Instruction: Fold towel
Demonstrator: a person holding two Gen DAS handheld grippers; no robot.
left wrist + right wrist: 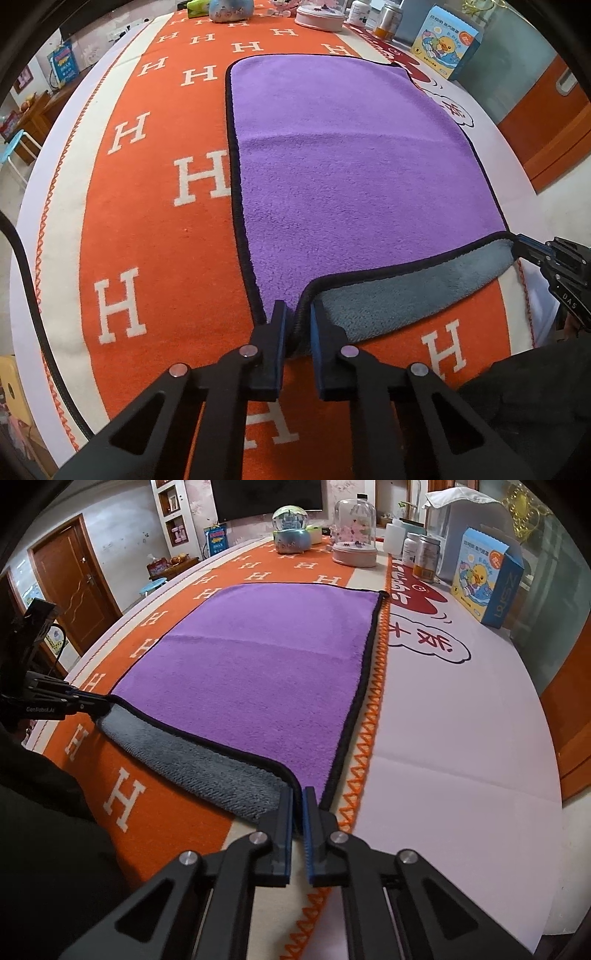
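A purple towel with a black hem and grey underside lies spread on the orange H-patterned tablecloth. My left gripper is shut on the towel's near left corner and lifts it, showing the grey underside. My right gripper is shut on the near right corner of the towel. The near edge hangs raised between the two grippers. The right gripper also shows in the left wrist view, and the left gripper in the right wrist view.
At the table's far end stand a snow globe, a glass dome on a pink base, jars and a blue duck box. A white mat with red characters lies to the right. A dark sleeve is near left.
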